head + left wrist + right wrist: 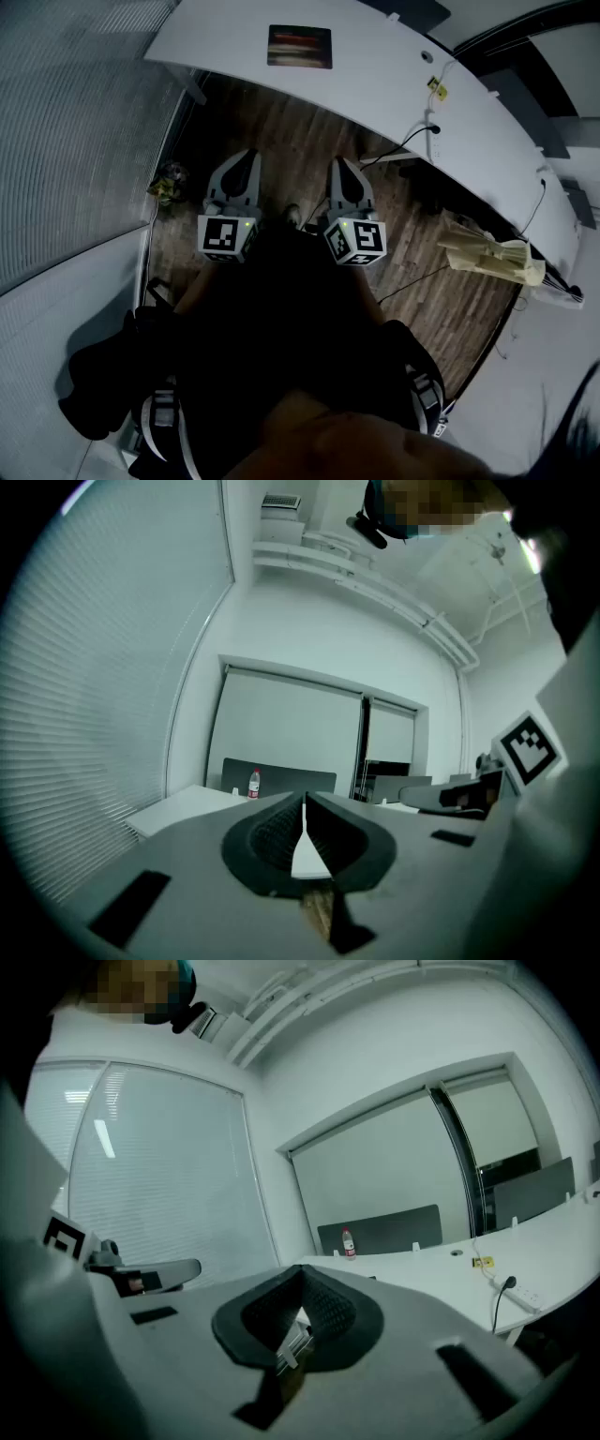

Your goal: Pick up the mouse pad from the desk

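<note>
On the desk (394, 89), the mouse pad (299, 47) lies lengthwise left-right; left tool (247, 157) and right tool (340, 167) fully closed.

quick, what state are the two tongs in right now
left tongs: closed, holding nothing
right tongs: closed, holding nothing

Looks out over the right gripper (301, 1274), with jaws pressed together and nothing between them. Beyond, takes in a long white counter (562, 1246) carrying a black cable (499, 1307), a yellow tag (483, 1262) and, at its far end, an upright red-labelled bottle (349, 1244) before a dark partition (394, 1227). At left, catches the left gripper (187, 1269) and its square-marked cube (64, 1237) against pale window blinds (169, 1176).
</note>
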`<state>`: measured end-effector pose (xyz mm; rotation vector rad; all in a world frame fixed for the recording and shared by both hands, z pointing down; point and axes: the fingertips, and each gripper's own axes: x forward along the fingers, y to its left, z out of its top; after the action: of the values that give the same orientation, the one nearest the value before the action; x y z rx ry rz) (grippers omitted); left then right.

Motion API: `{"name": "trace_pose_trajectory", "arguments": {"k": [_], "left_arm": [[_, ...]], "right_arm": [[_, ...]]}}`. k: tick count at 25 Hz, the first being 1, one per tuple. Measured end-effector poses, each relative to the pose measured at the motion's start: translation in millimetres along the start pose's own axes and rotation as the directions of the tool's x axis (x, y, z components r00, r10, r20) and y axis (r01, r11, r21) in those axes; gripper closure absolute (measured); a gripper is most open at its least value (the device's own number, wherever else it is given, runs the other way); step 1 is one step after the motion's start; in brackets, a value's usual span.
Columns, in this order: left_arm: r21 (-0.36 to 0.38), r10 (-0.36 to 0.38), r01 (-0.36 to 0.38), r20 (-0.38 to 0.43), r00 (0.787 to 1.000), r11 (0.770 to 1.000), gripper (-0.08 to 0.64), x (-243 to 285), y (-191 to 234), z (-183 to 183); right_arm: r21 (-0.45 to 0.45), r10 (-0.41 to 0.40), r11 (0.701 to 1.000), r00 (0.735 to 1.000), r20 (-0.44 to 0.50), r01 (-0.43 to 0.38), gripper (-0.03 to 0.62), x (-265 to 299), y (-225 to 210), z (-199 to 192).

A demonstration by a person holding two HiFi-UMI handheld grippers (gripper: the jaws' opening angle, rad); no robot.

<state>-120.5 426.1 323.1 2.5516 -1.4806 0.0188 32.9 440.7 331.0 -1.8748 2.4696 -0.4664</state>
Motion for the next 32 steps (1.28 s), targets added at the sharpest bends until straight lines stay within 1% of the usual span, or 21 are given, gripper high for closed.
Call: {"name": "trace_pose_trajectory", "arguments": {"k": [6, 10, 14, 21, 28, 32], "left_arm": [[0.007, 0.002, -0.002, -0.008, 1.000, 1.000, 0.551, 0.7, 0.1, -1.5], [0.009, 0.000, 0.000, -0.012, 1.000, 1.000, 0.551, 3.2, -3.5, -2.9], [0.008, 0.014, -0.014, -0.014, 1.000, 1.000, 0.551, 4.9, -8.5, -6.5], [0.011, 0.028, -0.028, -0.004, 1.000, 1.000, 0.551, 16.9, -30.4, -1.5], [0.023, 0.064, -0.064, -0.020, 0.998, 0.998, 0.551, 26.3, -56.4, -12.8], [0.027, 0.072, -0.071, -0.030, 0.997, 0.997, 0.551, 31.5, -71.1, -18.3]], "right_arm": [[0.001, 0.008, 1.000, 1.000, -0.006, -0.008, 0.592, -0.3, 1.6, -1.2], [0.022, 0.006, 1.000, 1.000, 0.001, -0.006, 0.592, -1.0, -3.3, 0.0], [0.025, 0.010, 1.000, 1.000, 0.009, -0.010, 0.592, -3.8, -8.1, 1.7], [0.025, 0.021, 0.999, 1.000, 0.007, -0.021, 0.591, -11.0, -33.6, 3.6], [0.023, 0.054, 0.998, 0.998, -0.019, -0.054, 0.592, -18.7, -61.4, -0.1], [0.033, 0.076, 0.997, 0.997, -0.022, -0.075, 0.592, -21.6, -74.1, -2.2]]}}
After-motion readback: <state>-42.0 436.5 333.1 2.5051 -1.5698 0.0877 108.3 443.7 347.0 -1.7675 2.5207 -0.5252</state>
